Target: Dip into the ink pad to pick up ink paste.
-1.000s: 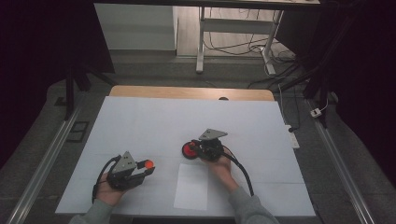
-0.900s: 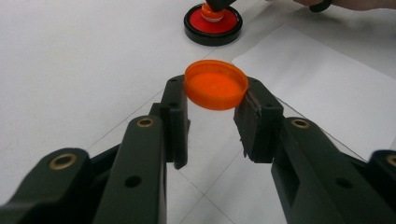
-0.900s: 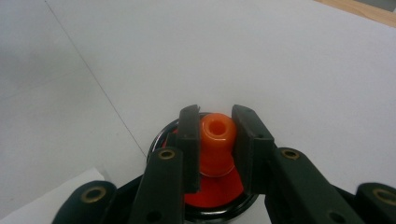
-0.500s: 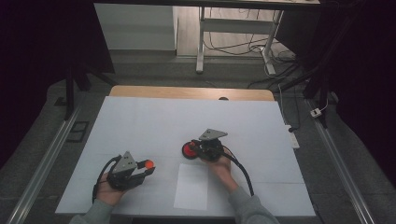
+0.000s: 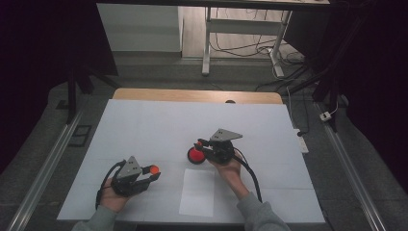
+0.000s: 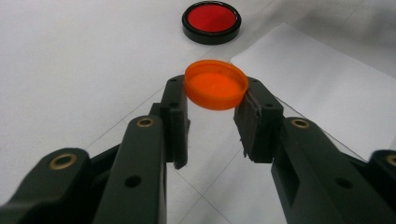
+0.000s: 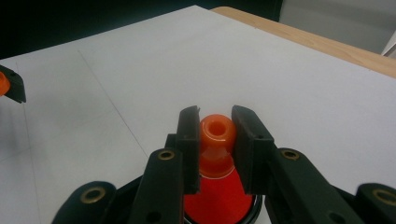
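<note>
Geometry first, high view: right gripper is clamped on an orange knob, and the red pad sits just below its tips at about 7 o'clock. The white sheet lies at 6 o'clock from the pad, near it but apart, with its long axis running 12 to 6. Your right hand is nearer to both the pad and the sheet. Left gripper is closed on the orange cap. From there the pad is at 2 o'clock and the sheet at 4 o'clock, all on the white table.

Left gripper view: the jaws pinch the orange cap by its rim, lying flat and clear of the table. The red pad is dead ahead at 12 o'clock, well apart. The sheet is at 2 o'clock.

Right gripper view: the jaws squeeze the orange knob, holed end up. Its long axis looks roughly upright. The red pad's black rim is straight under it at 6 o'clock, and I can't tell if they touch.

Count: one cap, one knob, one pad, one sheet, two grippers.
</note>
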